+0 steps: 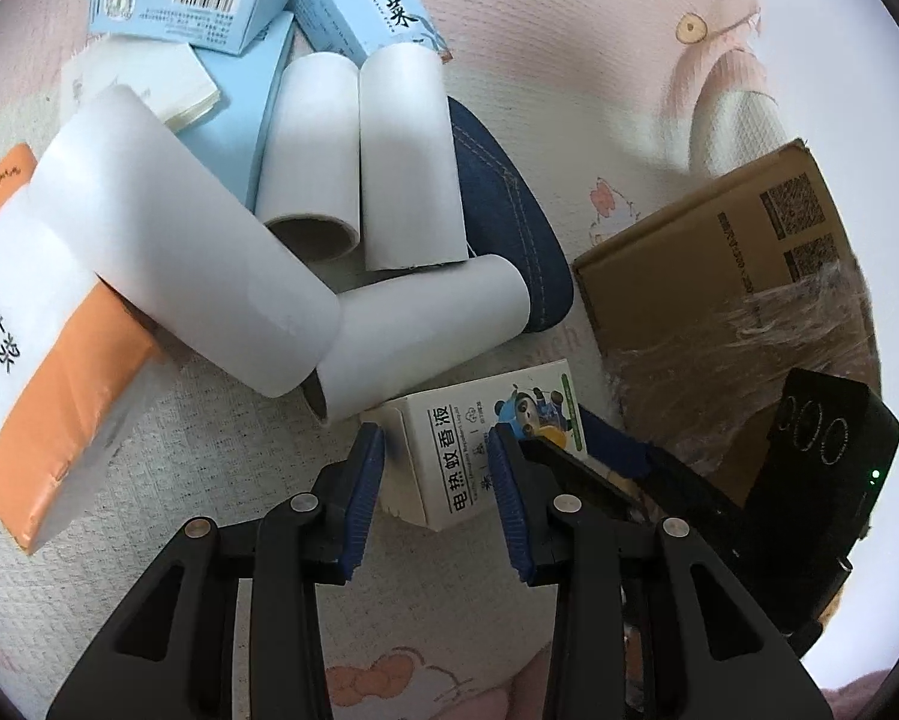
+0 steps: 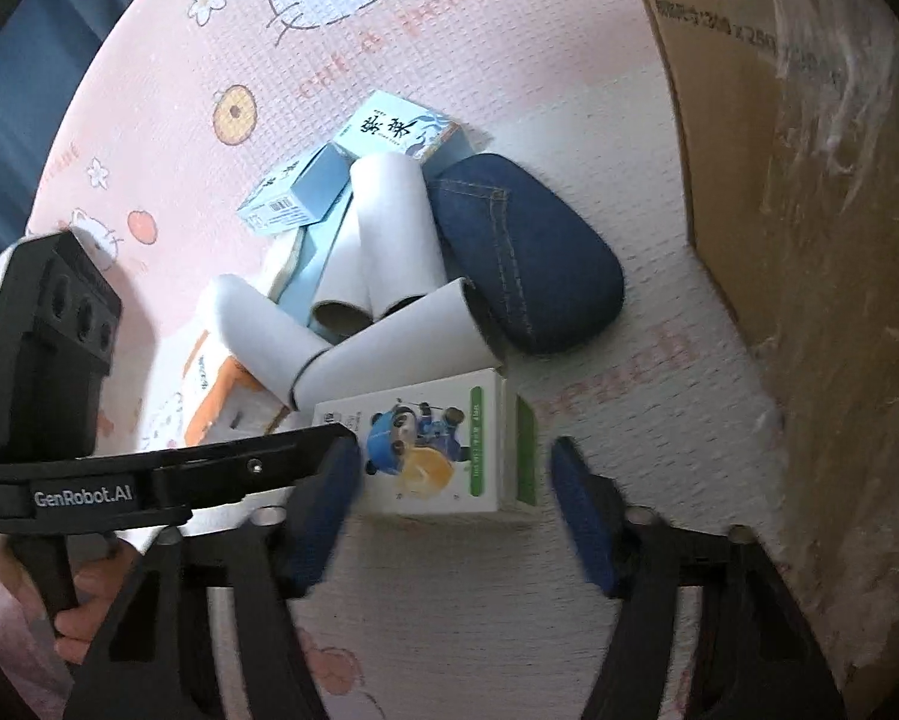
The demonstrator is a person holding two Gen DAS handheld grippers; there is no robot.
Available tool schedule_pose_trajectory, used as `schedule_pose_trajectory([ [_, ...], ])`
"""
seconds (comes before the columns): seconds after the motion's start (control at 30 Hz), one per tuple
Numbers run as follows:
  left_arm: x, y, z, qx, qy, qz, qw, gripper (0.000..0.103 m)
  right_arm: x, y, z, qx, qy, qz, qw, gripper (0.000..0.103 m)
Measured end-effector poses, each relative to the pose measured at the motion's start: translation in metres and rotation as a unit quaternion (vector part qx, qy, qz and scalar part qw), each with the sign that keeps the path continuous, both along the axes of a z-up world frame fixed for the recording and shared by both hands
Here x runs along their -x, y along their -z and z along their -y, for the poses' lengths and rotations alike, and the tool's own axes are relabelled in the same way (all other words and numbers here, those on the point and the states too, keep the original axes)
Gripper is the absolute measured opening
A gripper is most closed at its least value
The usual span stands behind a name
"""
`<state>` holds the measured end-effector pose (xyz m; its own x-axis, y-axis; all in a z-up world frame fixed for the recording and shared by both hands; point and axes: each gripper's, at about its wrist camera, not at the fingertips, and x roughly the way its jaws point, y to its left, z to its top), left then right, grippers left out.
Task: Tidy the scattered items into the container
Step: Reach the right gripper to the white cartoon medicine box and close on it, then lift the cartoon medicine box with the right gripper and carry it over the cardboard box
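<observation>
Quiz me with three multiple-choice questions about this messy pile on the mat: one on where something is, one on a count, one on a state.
1. The dark blue denim pouch lies:
A. inside the carton
B. on the mat beside the white tubes
C. on the orange pack

2. White cardboard tubes in the pile:
A. two
B. four
C. six

3. The small white panda-printed box is:
A. lying on the mat, both grippers around it
B. lifted
C. crushed

Answers: B, the pouch touches the tubes on the mat; B, the left view shows four; A, the box rests between the left gripper and right gripper.
</observation>
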<state>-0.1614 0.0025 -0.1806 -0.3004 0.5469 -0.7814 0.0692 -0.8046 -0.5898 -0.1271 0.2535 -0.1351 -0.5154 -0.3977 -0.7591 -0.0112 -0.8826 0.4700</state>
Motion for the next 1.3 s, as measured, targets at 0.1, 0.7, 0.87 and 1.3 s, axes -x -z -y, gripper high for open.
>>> schedule_pose_trajectory([
  [0.1,-0.001,-0.001,-0.004,0.002,0.008,-0.003,1.0,0.039,-0.001,0.0,-0.001,0.004,0.002,0.0,1.0,0.051],
  [0.7,-0.016,-0.122,-0.008,0.04,0.018,-0.136,0.9898,0.039,-0.028,-0.119,-0.007,-0.02,0.014,-0.133,0.991,0.047],
  [0.87,-0.02,-0.17,-0.028,0.051,0.043,-0.193,0.979,0.039,-0.052,-0.165,-0.022,-0.045,0.032,-0.187,0.981,0.047],
  [1.3,0.011,-0.22,-0.113,-0.004,0.102,-0.246,0.964,0.039,-0.089,-0.221,-0.101,-0.122,0.099,-0.23,0.96,0.047],
])
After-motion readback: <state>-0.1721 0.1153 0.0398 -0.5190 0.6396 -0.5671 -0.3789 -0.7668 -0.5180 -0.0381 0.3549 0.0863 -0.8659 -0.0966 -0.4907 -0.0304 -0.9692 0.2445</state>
